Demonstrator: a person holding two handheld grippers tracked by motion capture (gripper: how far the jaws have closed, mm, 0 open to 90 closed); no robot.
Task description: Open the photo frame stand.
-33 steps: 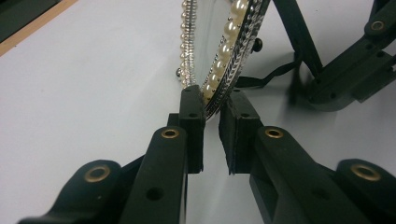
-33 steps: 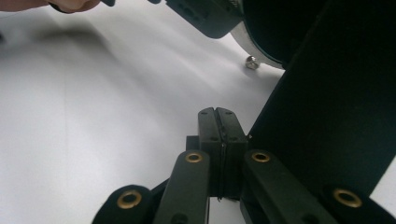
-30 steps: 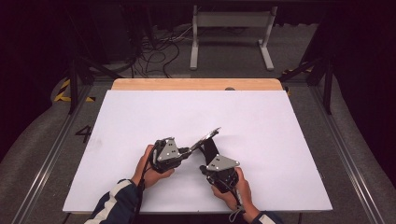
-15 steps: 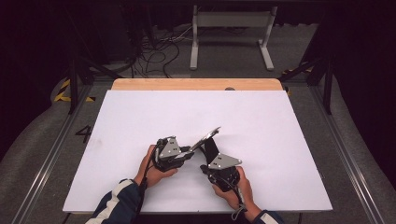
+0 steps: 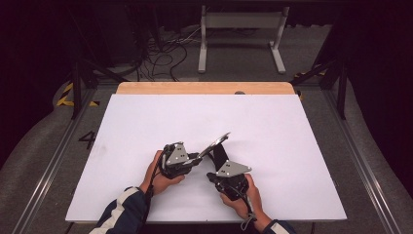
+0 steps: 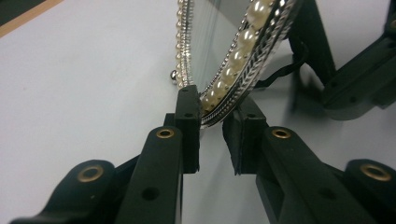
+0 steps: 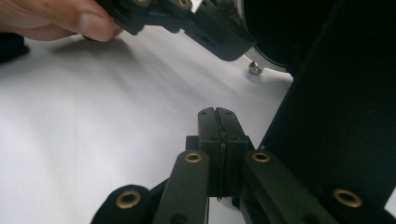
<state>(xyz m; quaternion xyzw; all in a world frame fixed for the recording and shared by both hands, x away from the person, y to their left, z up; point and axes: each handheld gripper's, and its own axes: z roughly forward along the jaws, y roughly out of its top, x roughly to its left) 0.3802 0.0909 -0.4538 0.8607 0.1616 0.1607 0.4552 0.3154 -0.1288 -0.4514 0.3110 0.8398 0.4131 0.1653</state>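
Left gripper view: we see left gripper (image 6: 211, 122) fingers pinching pearl-rimmed mirror (image 6: 224, 56), keeping it tilted; right gripper (image 7: 217, 114) at 5 o'clock, fingers pressed together, steadies black stand (image 7: 336, 112).

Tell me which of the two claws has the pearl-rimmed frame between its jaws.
The left claw: its jaws straddle the pearl-rimmed frame edge. The right claw has its jaws pressed together on nothing.

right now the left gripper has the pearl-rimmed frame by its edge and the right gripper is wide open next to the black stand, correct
Not quite: the right gripper is shut, its jaws pressed together with nothing between them, as the right gripper view shows. The rest holds: the left gripper has the pearl-rimmed frame by its edge, and the black stand is beside the right gripper.
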